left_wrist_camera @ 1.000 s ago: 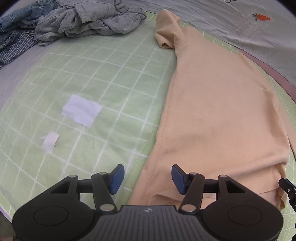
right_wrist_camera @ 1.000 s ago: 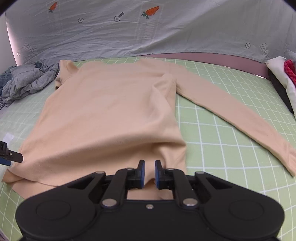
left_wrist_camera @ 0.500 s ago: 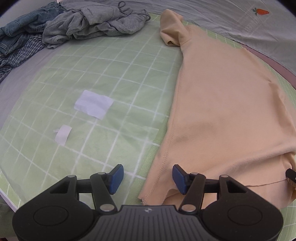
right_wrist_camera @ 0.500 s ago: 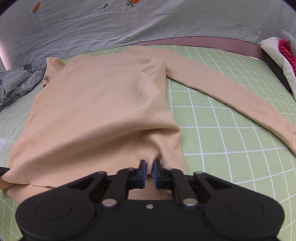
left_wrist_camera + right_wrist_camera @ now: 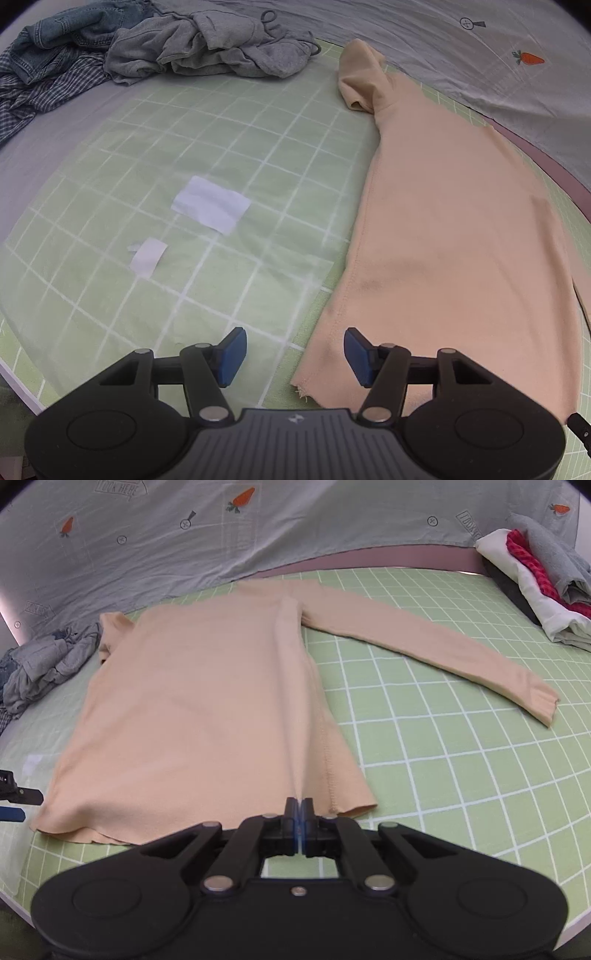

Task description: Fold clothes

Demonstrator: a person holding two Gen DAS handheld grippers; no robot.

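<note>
Garment: peach long-sleeved knit top, long axis running away from both grippers.
Right gripper: jaws clamped on hem.
Left gripper: jaws apart, astride hem corner.

Left gripper: a matte black plastic body with a ribbed centre panel bearing a small pale logo, and a round disc moulded into each side. Two black linkage arms pivot on silver round-headed pins and end in blue rectangular pads. Right gripper: the same black body, silver pins, blue pads and one small central screw.
</note>
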